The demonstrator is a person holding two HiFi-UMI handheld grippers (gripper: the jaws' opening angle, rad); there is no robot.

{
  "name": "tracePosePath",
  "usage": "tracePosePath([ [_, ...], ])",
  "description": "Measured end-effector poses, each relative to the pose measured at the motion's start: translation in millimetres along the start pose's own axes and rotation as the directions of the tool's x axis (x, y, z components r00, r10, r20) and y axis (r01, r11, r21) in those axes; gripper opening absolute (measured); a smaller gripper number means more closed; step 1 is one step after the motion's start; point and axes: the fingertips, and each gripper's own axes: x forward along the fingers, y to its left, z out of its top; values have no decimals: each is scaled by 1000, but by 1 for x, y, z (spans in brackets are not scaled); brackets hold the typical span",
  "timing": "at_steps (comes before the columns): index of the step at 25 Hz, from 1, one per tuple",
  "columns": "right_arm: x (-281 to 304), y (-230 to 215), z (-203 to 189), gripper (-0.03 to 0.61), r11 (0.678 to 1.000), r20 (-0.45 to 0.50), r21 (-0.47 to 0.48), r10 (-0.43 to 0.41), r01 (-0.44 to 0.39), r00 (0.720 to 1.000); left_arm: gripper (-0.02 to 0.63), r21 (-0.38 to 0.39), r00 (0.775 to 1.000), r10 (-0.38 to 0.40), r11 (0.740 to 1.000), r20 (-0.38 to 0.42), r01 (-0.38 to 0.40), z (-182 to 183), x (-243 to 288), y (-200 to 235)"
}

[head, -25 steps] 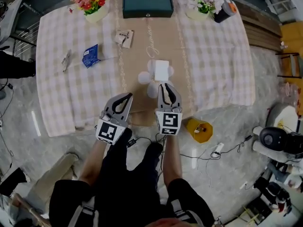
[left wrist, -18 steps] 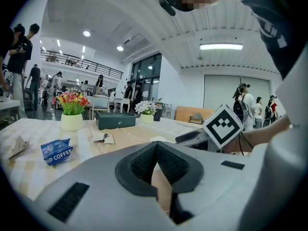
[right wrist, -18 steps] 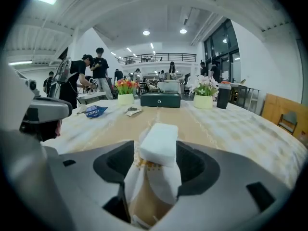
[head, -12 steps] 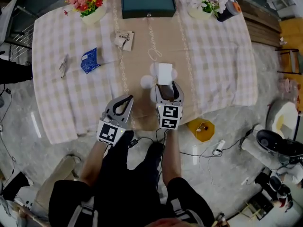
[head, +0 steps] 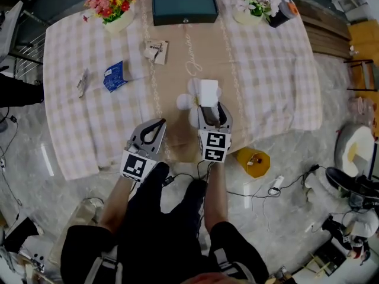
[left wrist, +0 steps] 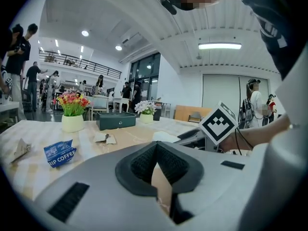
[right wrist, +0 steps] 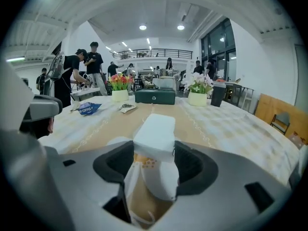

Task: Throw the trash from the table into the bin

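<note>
A cluster of white paper cups (head: 182, 100) and a white foam block (head: 208, 91) lies on the tan runner near the table's front edge. My right gripper (head: 212, 110) has just been opening and now stands open, with one tipped cup (right wrist: 161, 182) between its jaws and the block (right wrist: 155, 131) just past their tips. My left gripper (head: 159, 122) hovers shut and empty over the front edge, left of the cluster. A blue coffee packet (head: 112, 76), a crumpled wrapper (head: 156, 49) and a small wrapper (head: 81, 83) lie further left. A yellow container (head: 250, 161) stands on the floor.
A dark green box (head: 183, 5) sits at the table's far edge between two flower pots (head: 117, 18) (head: 247, 15), with a dark cup (head: 278, 15) at the far right. Cables and equipment (head: 349, 176) cover the floor to the right. People stand in the hall beyond.
The right gripper's jaws went from nearly shut to wide apart, and it dropped a little onto the cup cluster. The left gripper has stayed in place.
</note>
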Motion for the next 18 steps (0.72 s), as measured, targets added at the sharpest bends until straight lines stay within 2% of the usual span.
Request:
tracePosePath([
  [10, -71, -30, 8, 270, 1000, 71, 28, -12, 10, 997, 3, 48, 1000, -15, 999, 19, 14, 28, -2, -50],
  [18, -150, -96, -19, 270, 992, 114, 77, -110, 102, 987, 3, 76, 994, -108, 991, 24, 106, 39, 21, -134],
])
